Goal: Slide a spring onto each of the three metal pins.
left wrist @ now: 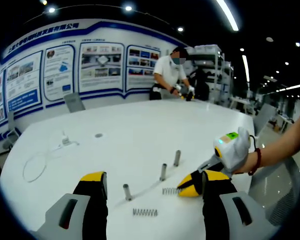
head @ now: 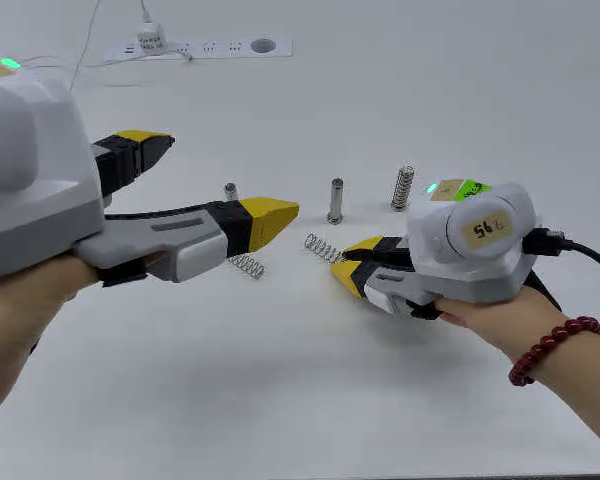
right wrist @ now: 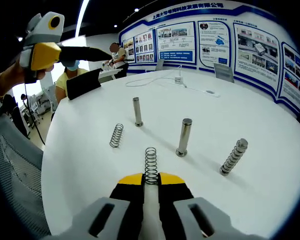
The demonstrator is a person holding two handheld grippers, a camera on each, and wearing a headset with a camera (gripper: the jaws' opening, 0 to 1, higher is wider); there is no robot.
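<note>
Three metal pins stand in a row on the white table. The left pin (head: 231, 191) and the middle pin (head: 336, 200) are bare, and the right pin (head: 404, 187) wears a spring. My right gripper (head: 348, 264) lies low on the table, shut on the end of a spring (head: 323, 248) that sticks out from its yellow tips (right wrist: 150, 177) toward the middle pin (right wrist: 183, 136). A second loose spring (head: 246, 264) lies flat in front of the left pin. My left gripper (head: 220, 175) hovers open above that spring (left wrist: 144, 212), holding nothing.
A white power strip (head: 200, 47) with a plug and cable lies at the table's far edge. A person (left wrist: 170, 70) works at the far side of the table. A grey chair (right wrist: 10, 165) stands near the table's rim.
</note>
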